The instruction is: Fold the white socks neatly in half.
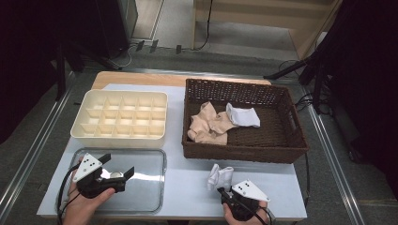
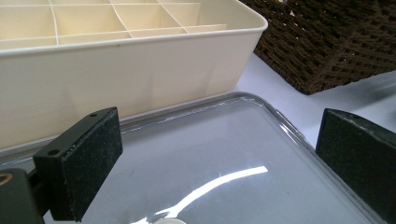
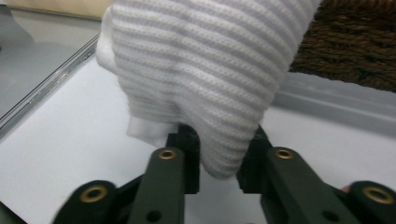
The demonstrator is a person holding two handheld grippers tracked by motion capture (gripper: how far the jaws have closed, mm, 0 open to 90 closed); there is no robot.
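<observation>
Right tool [image 1: 224, 183] sits at the bottom right of the high view, low over the tabletop [image 1: 187, 187], with a white sock [image 1: 220, 176] bunched up between its jaws. From the right tool's own camera the sock [image 3: 201, 88] hangs down into the gap and the pads look like they're touching it on both sides, though the jaws aren't squeezed tight, so I'd call it loosely clamped on the sock. It's just in front of the wicker basket [image 1: 244, 152], not inside.

Left tool [image 1: 119, 168] is at the bottom left, jaws wide apart with nothing in them, hovering over a clear lid [image 1: 150, 192]. In its own view the pads [image 2: 91, 158] frame the lid [image 2: 224, 154], with the cream tray [image 2: 130, 70] right behind it.

Basket has a beige sock [image 1: 209, 124] and another white one [image 1: 243, 116] lying in it. The tray [image 1: 119, 136] with its little compartments sits at the upper left, beside the basket.
</observation>
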